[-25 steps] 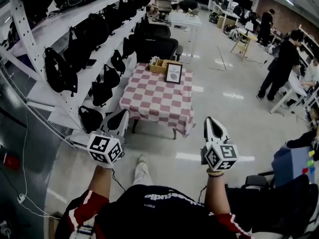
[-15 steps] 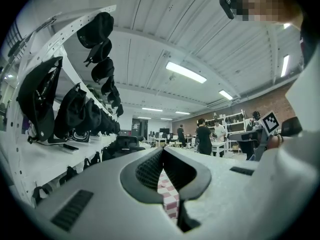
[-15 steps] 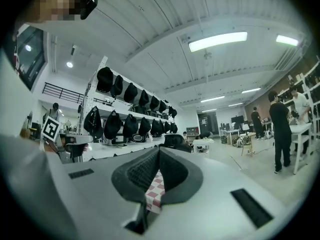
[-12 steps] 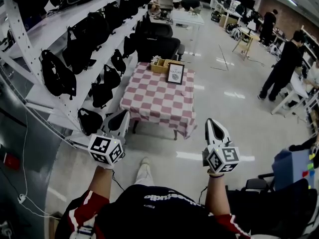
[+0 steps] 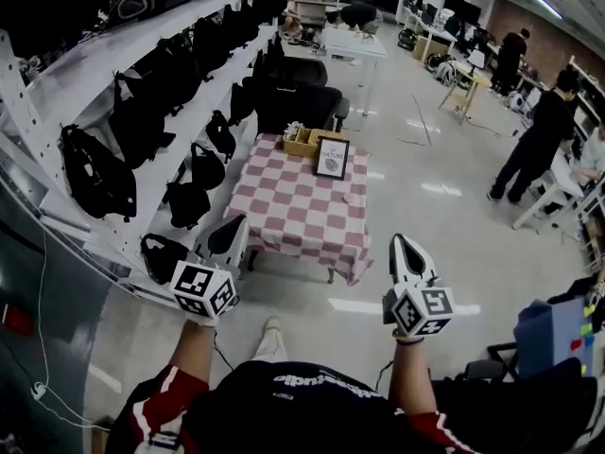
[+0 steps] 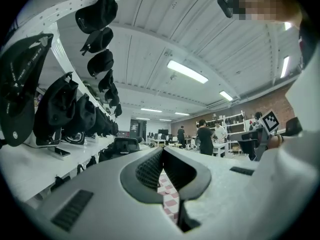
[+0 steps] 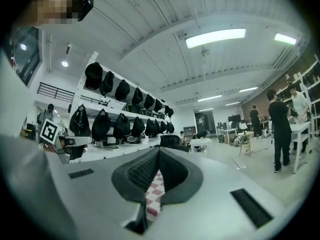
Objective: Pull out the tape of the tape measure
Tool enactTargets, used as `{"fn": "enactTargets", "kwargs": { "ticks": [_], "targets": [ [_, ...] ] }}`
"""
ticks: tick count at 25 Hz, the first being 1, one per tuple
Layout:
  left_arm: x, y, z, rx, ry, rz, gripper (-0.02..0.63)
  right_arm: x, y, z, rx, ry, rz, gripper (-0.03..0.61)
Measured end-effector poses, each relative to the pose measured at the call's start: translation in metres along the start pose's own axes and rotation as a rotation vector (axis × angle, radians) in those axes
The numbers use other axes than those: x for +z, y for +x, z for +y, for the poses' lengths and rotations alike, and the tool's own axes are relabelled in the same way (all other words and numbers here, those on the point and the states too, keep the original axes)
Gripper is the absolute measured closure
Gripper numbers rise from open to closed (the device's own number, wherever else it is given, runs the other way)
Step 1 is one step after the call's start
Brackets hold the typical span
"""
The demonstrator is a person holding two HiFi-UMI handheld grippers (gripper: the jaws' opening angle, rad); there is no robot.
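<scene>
Left gripper [image 5: 236, 225] and right gripper [image 5: 399, 244] both closed, apparently empty.

We count two grippers, the left gripper [image 5: 234, 225] and the right gripper [image 5: 401, 244]; one checkered-cloth table [image 5: 284, 206]; one framed sign [image 5: 332, 158]; one wooden box [image 5: 302, 141]; and, at the right, two figures in black, a near person [image 5: 541, 145] and a far person [image 5: 510, 50].

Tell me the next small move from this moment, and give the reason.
Probably walk forward to the checkered table. The left gripper and right gripper are both shut on nothing, in the air, and the table stands well ahead across the floor. Only a wooden box and a picture frame are discernible on it; no tape measure can be made out from here.
</scene>
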State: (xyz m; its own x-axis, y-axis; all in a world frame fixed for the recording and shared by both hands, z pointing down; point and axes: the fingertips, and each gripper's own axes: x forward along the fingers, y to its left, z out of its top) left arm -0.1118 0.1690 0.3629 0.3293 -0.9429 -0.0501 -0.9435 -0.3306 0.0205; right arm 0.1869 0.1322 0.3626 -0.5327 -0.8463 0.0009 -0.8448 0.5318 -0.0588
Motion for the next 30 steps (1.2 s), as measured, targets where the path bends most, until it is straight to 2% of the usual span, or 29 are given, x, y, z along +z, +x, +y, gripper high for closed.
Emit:
{"fn": "enactTargets", "kwargs": {
  "ticks": [22,30],
  "targets": [
    [0.008,0.101,0.086,-0.008,-0.005,-0.007,0.609,0.016,0.136,-0.023,-0.011,0.004,-0.004,0.575],
    [0.008,0.128,0.116,-0.026,-0.025,-0.006,0.609,0.019,0.170,-0.024,-0.055,-0.010,-0.007,0.575]
  ]
}}
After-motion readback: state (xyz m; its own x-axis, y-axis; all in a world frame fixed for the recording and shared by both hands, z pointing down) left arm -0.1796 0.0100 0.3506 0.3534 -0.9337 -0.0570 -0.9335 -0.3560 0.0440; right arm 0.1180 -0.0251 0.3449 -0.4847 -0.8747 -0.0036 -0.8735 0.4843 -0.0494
